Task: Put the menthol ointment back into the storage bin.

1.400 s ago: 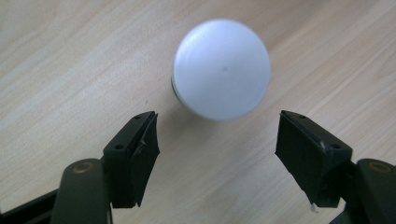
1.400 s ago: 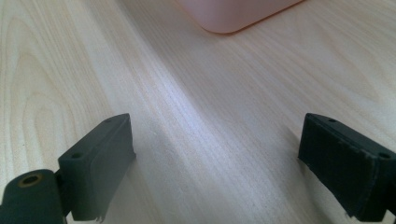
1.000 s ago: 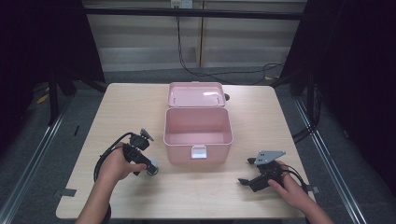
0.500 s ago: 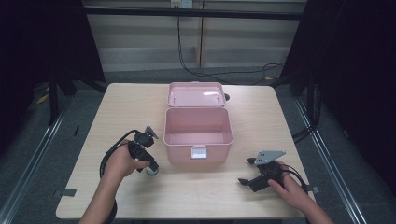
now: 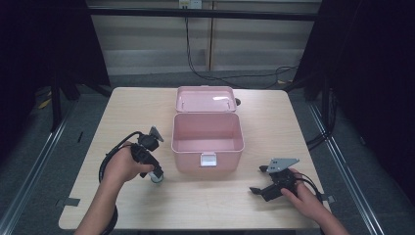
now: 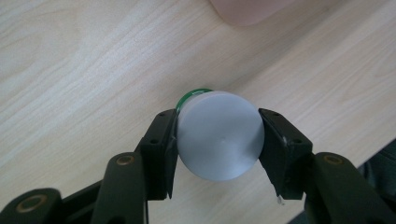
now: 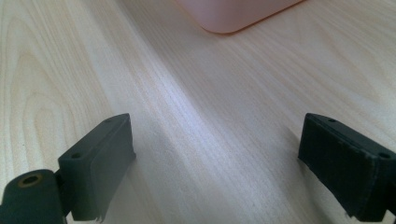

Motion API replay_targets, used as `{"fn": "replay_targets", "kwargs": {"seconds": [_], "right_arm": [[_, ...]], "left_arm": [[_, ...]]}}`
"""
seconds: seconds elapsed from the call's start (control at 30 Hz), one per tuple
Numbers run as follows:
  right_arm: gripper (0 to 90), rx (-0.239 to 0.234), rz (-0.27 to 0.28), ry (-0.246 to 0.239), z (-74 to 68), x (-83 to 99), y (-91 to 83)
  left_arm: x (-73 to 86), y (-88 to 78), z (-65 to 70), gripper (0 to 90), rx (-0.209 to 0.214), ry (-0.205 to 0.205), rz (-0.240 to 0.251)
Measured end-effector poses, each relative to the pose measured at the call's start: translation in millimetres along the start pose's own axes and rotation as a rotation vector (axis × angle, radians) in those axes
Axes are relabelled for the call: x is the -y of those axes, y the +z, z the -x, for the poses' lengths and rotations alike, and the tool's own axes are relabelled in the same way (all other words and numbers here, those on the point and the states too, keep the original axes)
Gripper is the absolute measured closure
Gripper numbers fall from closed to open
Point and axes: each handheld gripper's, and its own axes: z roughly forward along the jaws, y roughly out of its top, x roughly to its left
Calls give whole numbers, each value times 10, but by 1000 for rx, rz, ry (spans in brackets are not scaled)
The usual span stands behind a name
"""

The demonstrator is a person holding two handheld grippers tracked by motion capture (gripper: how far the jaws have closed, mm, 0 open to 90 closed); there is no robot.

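The left gripper (image 6: 217,140) has just clamped its jaws onto the small round white-capped jar with a green rim (image 6: 218,134), just left of the open pink plastic box (image 5: 207,138); it looks ready to go in. The right gripper (image 7: 219,168) rests wide open, holding nothing, on the pale wooden table (image 5: 147,103).

The left gripper (image 5: 155,175) points steeply down just left of the pink box (image 5: 207,142), its jaws clamped on a white-capped bottle (image 6: 218,134). The right gripper (image 5: 259,183) lies level right of the box's front, jaws spread wide.
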Motion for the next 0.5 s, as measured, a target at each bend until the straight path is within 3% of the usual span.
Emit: {"fn": "replay_targets", "kwargs": {"seconds": [0.5], "right_arm": [[96, 1, 3, 0, 1, 0, 2]], "left_arm": [[-115, -399, 36, 498, 7, -28, -4]]}}
